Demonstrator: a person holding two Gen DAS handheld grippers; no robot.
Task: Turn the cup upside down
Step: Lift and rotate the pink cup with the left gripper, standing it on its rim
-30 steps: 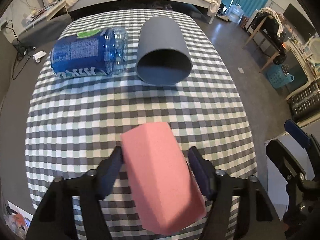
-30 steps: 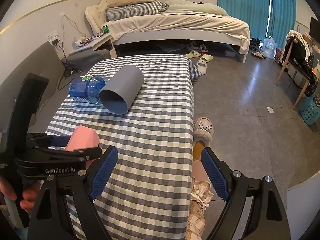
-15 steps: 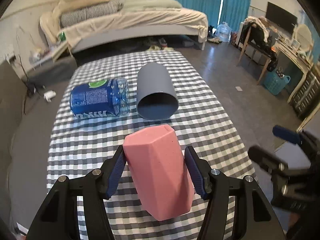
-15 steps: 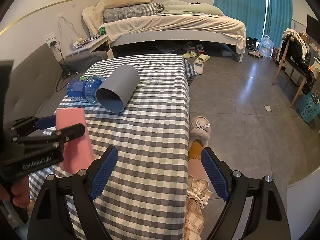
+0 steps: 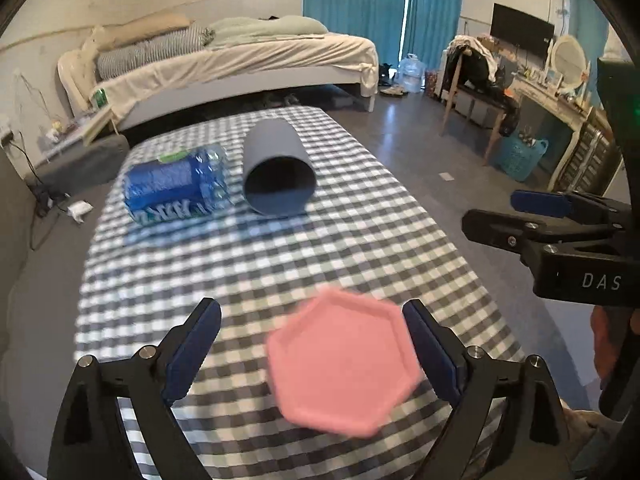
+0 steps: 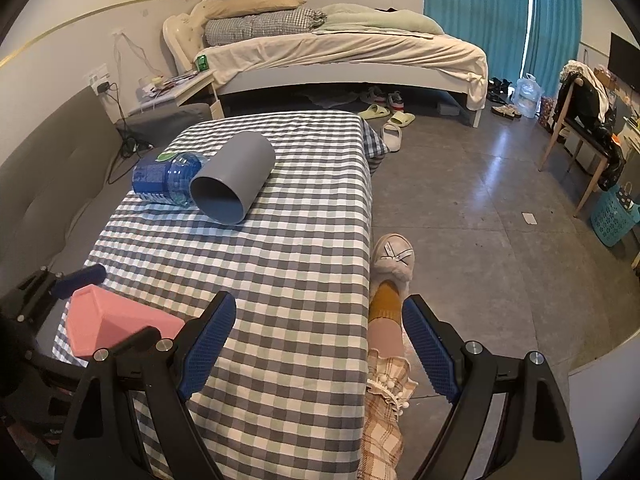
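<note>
From the left wrist view I see the pink cup (image 5: 344, 364) between the blue pads of my left hand-held gripper (image 5: 316, 352), showing me a flat hexagonal face. It is smeared by motion blur, so I cannot tell whether that face is its base or its mouth, nor whether it rests on the checked desk (image 5: 280, 252) or hangs above it. The jaws stand wide; the left pad is well clear of the cup, while the right pad (image 5: 430, 356) sits just beside it, and I cannot tell if they touch. Beyond the cup, a grey cup (image 5: 278, 176) lies on its side with its dark mouth turned toward me, and a blue bottle (image 5: 176, 188) lies just left of it; whether the two touch is unclear. My right hand-held gripper (image 5: 536, 216) enters from the right of the pink cup, cut off by the frame edge.

From the right wrist view my right hand-held gripper (image 6: 320, 348) stands wide with nothing between its fingers, over the desk's (image 6: 288, 280) near edge. The pink cup (image 6: 116, 326) shows at lower left, its angled side toward me, partly hidden behind a black finger of that gripper. The left hand-held gripper (image 6: 60, 300) is mostly cut off beside it. Farther up the desk from the pink cup, the grey cup (image 6: 236, 176) overlaps the blue bottle (image 6: 166, 178).
</note>
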